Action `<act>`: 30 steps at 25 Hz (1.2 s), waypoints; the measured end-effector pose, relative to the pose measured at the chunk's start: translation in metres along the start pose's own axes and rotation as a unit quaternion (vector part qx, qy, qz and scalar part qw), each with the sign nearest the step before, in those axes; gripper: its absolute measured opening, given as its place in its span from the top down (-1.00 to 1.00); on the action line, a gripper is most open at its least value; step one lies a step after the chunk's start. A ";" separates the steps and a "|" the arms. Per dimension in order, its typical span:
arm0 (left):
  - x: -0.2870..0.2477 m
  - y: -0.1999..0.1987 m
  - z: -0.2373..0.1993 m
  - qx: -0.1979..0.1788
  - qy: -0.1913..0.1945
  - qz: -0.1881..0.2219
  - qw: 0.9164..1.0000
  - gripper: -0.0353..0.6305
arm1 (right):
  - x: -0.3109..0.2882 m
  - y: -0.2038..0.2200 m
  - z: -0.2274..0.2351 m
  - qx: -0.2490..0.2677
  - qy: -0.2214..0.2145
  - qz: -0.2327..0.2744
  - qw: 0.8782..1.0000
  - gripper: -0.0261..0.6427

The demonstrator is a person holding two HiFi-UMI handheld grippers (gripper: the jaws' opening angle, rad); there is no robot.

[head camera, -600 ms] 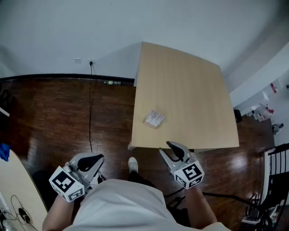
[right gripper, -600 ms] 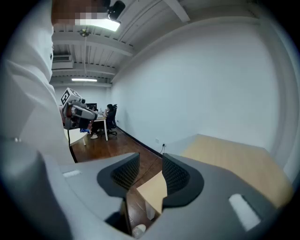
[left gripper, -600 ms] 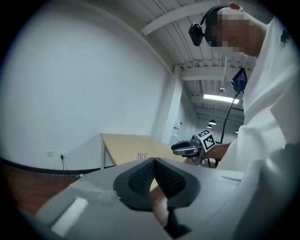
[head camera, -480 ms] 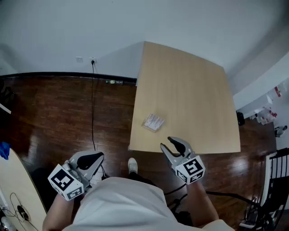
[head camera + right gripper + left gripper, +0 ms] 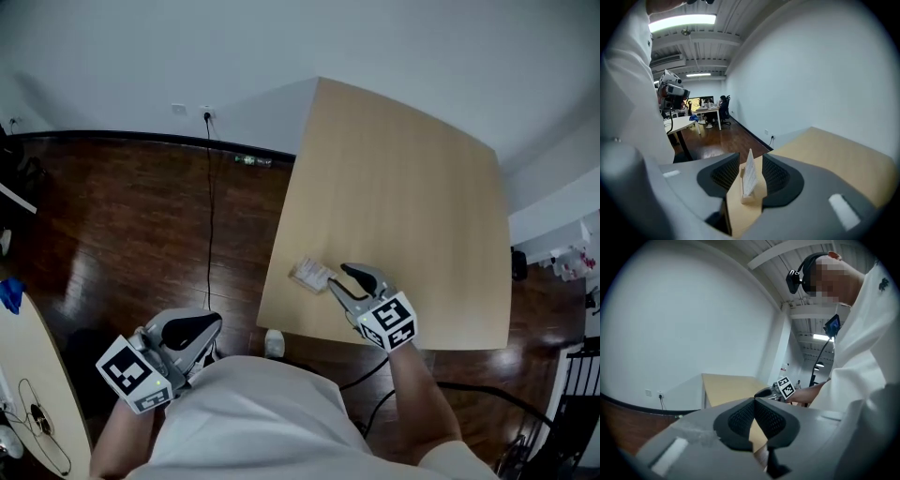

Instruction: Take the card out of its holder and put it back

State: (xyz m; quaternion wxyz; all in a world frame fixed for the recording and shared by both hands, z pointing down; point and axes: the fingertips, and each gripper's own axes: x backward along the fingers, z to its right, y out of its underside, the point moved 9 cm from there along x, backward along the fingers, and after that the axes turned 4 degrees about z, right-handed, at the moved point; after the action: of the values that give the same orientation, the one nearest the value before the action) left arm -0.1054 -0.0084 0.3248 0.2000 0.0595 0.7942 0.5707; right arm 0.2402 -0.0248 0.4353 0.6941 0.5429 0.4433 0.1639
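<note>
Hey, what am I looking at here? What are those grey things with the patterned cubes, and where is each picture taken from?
A person holds a two-jaw hand tool, a gripper, in each hand; the patterned cubes are part of those tools. One picture looks down from a camera on the person's head. The other two come from cameras riding on each gripper, looking along its jaws. On the wooden table a small card stands upright in a holder, near the edge closest to the person. The right gripper is open, with a jaw on either side of the card but not pressing it. The left gripper is shut and empty, held off the table at the person's side.
</note>
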 end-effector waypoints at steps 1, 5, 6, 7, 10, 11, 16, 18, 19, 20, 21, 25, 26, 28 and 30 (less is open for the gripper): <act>-0.003 0.000 -0.001 0.001 -0.004 -0.002 1.000 0.89 | -0.008 0.005 0.003 0.000 -0.011 -0.006 1.000 0.45; -0.012 -0.002 -0.009 0.007 -0.020 -0.010 1.000 0.89 | -0.035 0.024 0.012 -0.003 -0.049 -0.029 0.998 0.45; -0.014 -0.003 -0.010 0.009 -0.023 -0.012 1.000 0.89 | -0.039 0.027 0.013 -0.006 -0.056 -0.032 0.998 0.46; -0.015 -0.002 -0.011 0.011 -0.025 -0.015 1.000 0.89 | -0.043 0.031 0.013 -0.009 -0.062 -0.034 0.997 0.47; -0.017 0.000 -0.012 0.017 -0.031 -0.021 0.999 0.89 | -0.051 0.040 0.012 -0.018 -0.075 -0.037 0.996 0.54; -0.018 0.001 -0.012 0.019 -0.031 -0.023 0.999 0.89 | -0.052 0.041 0.012 -0.019 -0.078 -0.037 0.996 0.56; -0.022 0.004 -0.014 0.022 -0.032 -0.029 0.999 0.89 | -0.058 0.044 0.011 -0.016 -0.087 -0.039 0.995 0.70; -0.024 0.004 -0.014 0.023 -0.032 -0.030 0.999 0.89 | -0.058 0.045 0.011 -0.014 -0.091 -0.039 0.995 0.81; -0.024 0.004 -0.014 0.023 -0.032 -0.030 0.999 0.89 | -0.058 0.045 0.011 -0.014 -0.094 -0.039 0.995 0.82; -0.024 0.005 -0.014 0.023 -0.033 -0.031 0.999 0.89 | -0.058 0.045 0.010 -0.014 -0.096 -0.039 0.995 0.83; -0.023 0.005 -0.014 0.023 -0.033 -0.030 0.999 0.89 | -0.058 0.045 0.009 -0.014 -0.099 -0.039 0.994 0.83; -0.018 0.008 -0.014 0.021 -0.036 -0.029 0.999 0.89 | -0.058 0.043 0.004 -0.013 -0.103 -0.037 0.994 0.85; -0.017 0.008 -0.013 0.021 -0.037 -0.028 0.999 0.89 | -0.057 0.043 0.004 -0.014 -0.102 -0.036 0.994 0.85; -0.016 0.009 -0.012 0.020 -0.039 -0.029 0.999 0.89 | -0.056 0.042 0.005 -0.016 -0.099 -0.034 0.994 0.86; -0.015 0.010 -0.011 0.020 -0.040 -0.028 0.999 0.89 | -0.053 0.040 0.007 -0.015 -0.097 -0.031 0.995 0.86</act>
State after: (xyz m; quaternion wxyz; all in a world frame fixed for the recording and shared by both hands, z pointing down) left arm -0.0974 -0.0194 0.3407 0.2464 0.0637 0.7980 0.5463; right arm 0.2265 -0.0528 0.4942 0.7470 0.5314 0.3879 0.0957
